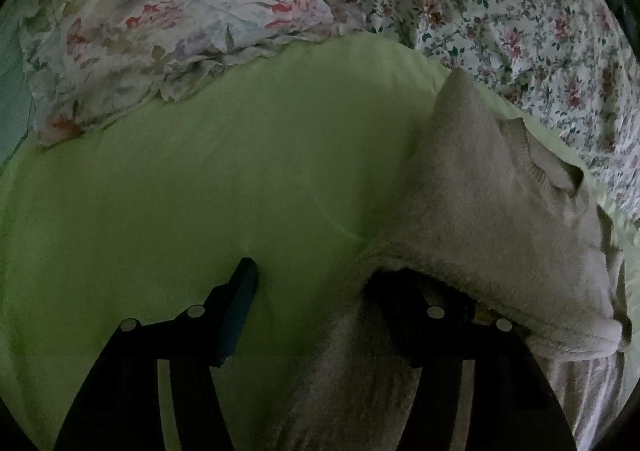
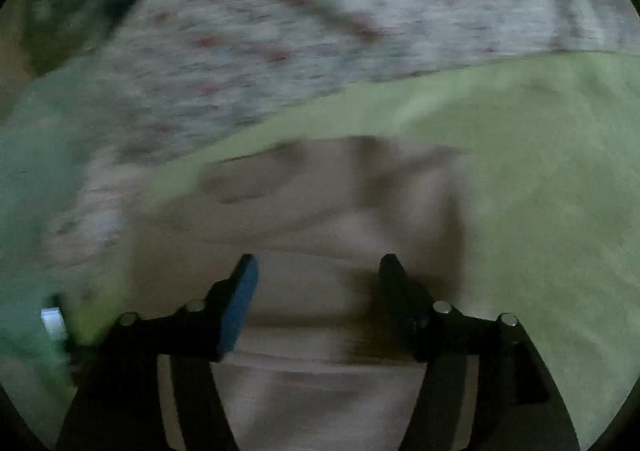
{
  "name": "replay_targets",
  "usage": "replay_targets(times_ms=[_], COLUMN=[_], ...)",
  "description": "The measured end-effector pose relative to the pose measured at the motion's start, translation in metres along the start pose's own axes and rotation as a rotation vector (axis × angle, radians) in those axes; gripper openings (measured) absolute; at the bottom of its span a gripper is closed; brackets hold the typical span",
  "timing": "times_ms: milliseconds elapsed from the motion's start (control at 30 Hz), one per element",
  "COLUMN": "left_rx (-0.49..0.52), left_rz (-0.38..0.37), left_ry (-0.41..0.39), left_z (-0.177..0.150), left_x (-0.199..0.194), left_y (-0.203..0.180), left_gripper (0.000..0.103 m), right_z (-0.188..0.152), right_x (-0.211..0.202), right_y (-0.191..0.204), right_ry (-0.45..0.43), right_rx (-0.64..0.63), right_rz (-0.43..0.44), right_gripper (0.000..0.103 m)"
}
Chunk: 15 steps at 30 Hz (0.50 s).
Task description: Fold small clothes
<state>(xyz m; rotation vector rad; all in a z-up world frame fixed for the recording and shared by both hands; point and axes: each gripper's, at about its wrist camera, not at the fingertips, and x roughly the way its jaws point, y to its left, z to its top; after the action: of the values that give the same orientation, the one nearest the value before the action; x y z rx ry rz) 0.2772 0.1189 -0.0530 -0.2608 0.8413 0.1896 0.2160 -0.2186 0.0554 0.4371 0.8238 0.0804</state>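
the small beige garment (image 1: 492,219) is a fuzzy knit piece lying on the green sheet (image 1: 200,187), toward that sheet's right-hand part in the left wrist view. its cloth is bunched and partly doubled over, with a peak rising at the far end and a ribbed opening, maybe a neck or cuff, showing on its right slope. the near edge of the garment drapes over the right-hand finger of the left gripper (image 1: 320,283), covering that finger's tip, while the left-hand finger with its blue pad (image 1: 240,311) stands bare on the sheet just beside the garment. the two fingers are spread wide apart and nothing is pinched between them.

in the right wrist view, which is blurred, the garment (image 2: 332,211) spreads out ahead of and under the right gripper (image 2: 320,275). both of its fingers show above the beige cloth, set well apart with cloth visible in the gap, not clamped.

beyond the garment, the green sheet meets a floral bedspread (image 1: 500,11) with small red flowers. to the far left of the garment lies a crumpled pillow (image 1: 160,19) in a larger flower print, its lower edge resting on the green sheet.
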Motion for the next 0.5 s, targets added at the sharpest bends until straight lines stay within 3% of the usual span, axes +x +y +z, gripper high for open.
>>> replay_targets(times_ms=[67, 200, 267, 300, 400, 433, 500], left_rx=[-0.014, -0.032, -0.039, -0.046, -0.062, -0.066, -0.075], left_rz=[-0.013, -0.038, -0.05, -0.06, -0.078, -0.086, -0.102], left_ry=[-0.005, -0.021, -0.026, -0.03, -0.043, -0.047, -0.057], left_z=[-0.001, -0.003, -0.003, -0.003, -0.004, -0.005, -0.005], left_x=[0.0, 0.001, 0.002, 0.002, 0.001, 0.001, 0.001], left_y=[0.003, 0.007, 0.008, 0.01, 0.011, 0.012, 0.014], left_gripper=[0.062, 0.062, 0.062, 0.062, 0.062, 0.062, 0.062], right_z=[0.01, 0.026, 0.033, 0.039, 0.034, 0.031, 0.024], right_x=[0.033, 0.105, 0.141, 0.168, 0.212, 0.226, 0.255], right_y=[0.029, 0.097, 0.115, 0.126, 0.149, 0.158, 0.177], right_ry=[0.078, 0.179, 0.249, 0.302, 0.43, 0.488, 0.629], right_rx=[0.002, -0.135, -0.113, -0.107, -0.2, -0.217, -0.22], right_rz=[0.172, 0.294, 0.412, 0.427, 0.362, 0.381, 0.504], right_gripper=[0.067, 0.068, 0.082, 0.089, 0.089, 0.089, 0.089])
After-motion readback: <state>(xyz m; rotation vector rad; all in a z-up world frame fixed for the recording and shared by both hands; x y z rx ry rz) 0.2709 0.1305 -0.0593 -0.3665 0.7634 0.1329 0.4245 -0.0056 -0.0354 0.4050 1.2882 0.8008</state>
